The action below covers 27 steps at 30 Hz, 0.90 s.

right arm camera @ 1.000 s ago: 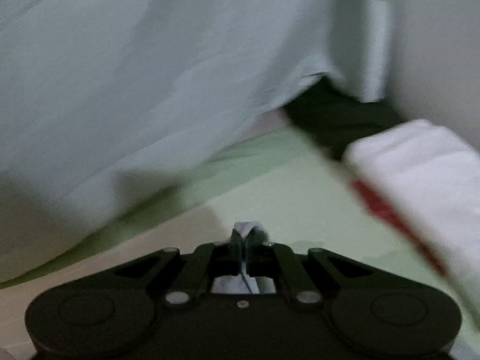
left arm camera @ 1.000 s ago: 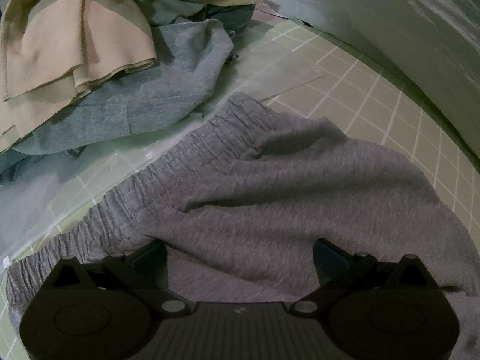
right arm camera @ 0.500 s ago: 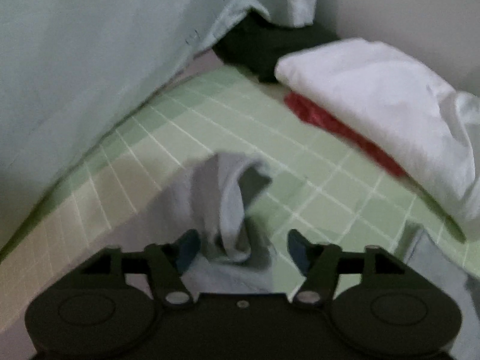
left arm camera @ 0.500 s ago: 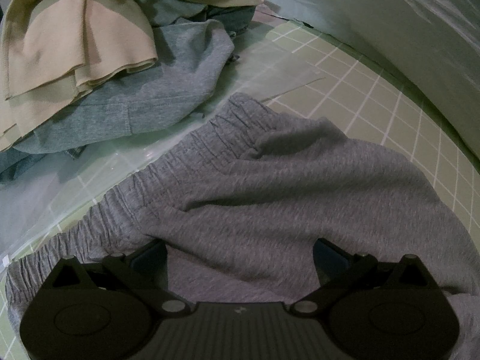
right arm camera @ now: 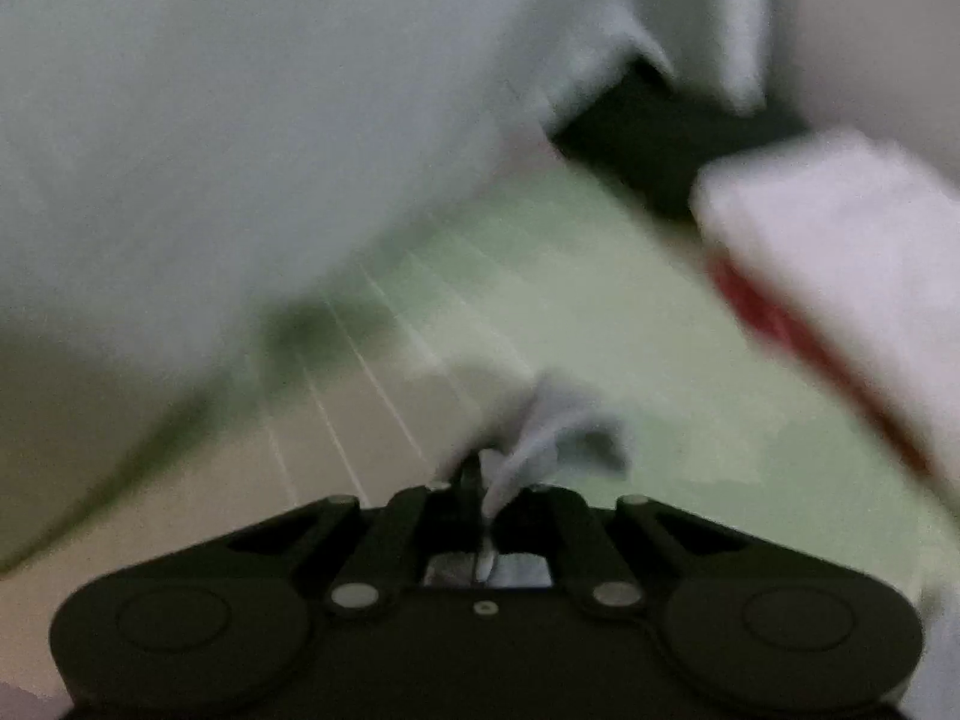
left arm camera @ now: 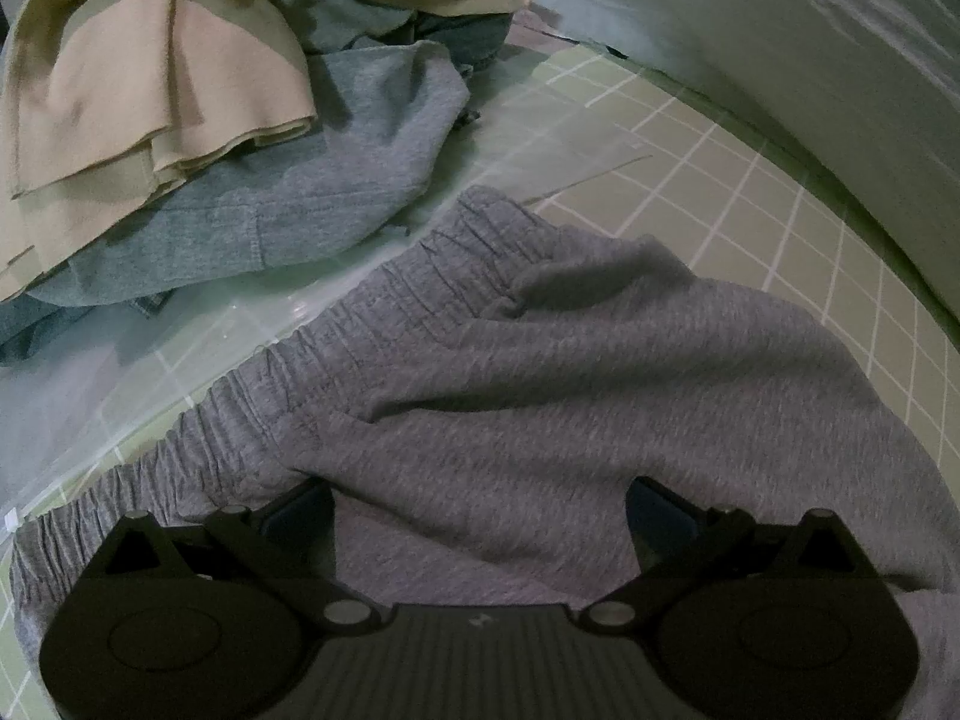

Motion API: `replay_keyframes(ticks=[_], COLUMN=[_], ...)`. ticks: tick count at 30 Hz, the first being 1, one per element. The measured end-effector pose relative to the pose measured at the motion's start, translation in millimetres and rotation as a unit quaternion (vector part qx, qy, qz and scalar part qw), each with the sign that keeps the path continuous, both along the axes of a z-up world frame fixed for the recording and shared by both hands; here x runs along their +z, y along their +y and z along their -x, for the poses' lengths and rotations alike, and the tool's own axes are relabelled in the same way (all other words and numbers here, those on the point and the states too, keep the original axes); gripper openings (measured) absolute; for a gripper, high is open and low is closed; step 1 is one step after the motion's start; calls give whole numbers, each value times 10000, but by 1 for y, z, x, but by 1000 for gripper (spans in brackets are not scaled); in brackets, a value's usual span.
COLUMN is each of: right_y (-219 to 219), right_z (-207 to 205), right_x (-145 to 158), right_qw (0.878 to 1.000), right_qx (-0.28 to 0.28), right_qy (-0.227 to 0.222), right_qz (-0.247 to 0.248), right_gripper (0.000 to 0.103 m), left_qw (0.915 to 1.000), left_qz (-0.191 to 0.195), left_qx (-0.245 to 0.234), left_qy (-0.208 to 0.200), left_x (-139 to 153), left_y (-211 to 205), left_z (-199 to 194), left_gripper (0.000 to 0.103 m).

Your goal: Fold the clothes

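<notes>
Grey sweat shorts with a gathered elastic waistband lie spread on a green grid mat. My left gripper is open and rests low over the shorts, with the cloth lying between its fingers. In the blurred right wrist view my right gripper is shut on a bunched piece of the grey cloth, which sticks up from between the closed fingers above the mat.
A heap of unfolded clothes lies at the far left: beige fabric over a blue-grey garment. A pale curtain or sheet borders the mat. A folded white stack with a red layer lies at the right.
The right gripper was shut a second ago, open around the grey cloth half a second ago, and is shut on it now. The left gripper and shorts have barely moved.
</notes>
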State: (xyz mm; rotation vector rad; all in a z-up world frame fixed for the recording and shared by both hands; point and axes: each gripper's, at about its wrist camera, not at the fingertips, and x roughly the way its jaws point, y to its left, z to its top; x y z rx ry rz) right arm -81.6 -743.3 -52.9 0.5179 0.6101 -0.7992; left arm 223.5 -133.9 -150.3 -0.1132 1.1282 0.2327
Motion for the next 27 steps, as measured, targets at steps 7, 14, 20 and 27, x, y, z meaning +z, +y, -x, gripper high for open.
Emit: replay_keyframes(ticks=[7,14,20,27], right_y=[-20,-70,-41,-43], right_z=[42,86,88,39], right_x=[94,-17,-31,-44], right_qw=[9854,9858,9847,9921], right_qx=[-558,-1340,-1420,-783], right_qy=[-920,959,996,942], right_qz=[1322,-334,-158,-266], right_gripper=[2,3,62,74], left_qw=[10000,9999,9996,9988], left_qz=[-11,-3,-80,-199], left_qx=[5,95,-49,-418], left_qy=[-30,70,284,-186], left_x=[0,0,9,29], left_y=[-1,-4,-9,-27], left_z=[2,-1,-10,-22], left_gripper=[103,103,103,103])
